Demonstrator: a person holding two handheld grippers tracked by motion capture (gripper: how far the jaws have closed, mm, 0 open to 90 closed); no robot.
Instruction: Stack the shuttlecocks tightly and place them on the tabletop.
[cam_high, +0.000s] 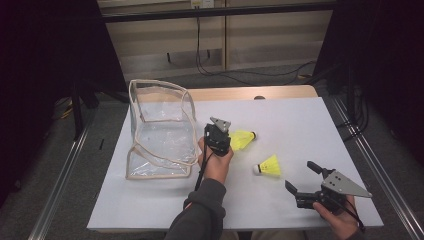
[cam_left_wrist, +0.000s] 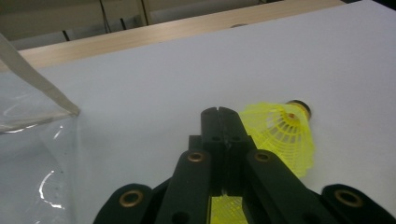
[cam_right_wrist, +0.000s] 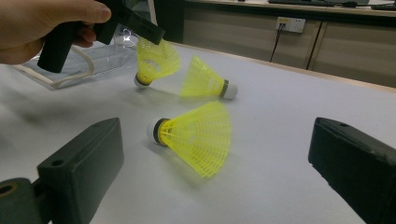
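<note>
My left gripper (cam_high: 218, 134) hangs just right of the clear bag (cam_high: 160, 127), shut on the skirt of a yellow shuttlecock (cam_right_wrist: 156, 58) that dangles cork-down over the white table. A strip of its yellow mesh (cam_left_wrist: 226, 207) shows under the closed jaws. A second yellow shuttlecock (cam_high: 243, 139) lies on its side right beside that gripper. A third shuttlecock (cam_high: 269, 166) lies nearer the front, ahead of my right gripper (cam_high: 299, 175). That gripper stands open, its jaws wide apart and holding nothing.
The clear plastic bag with beige piping stands open at the table's left. The white board (cam_high: 295, 120) lies bare at the back right. A wooden strip (cam_high: 250, 93) runs along the far edge. Metal rails flank both sides.
</note>
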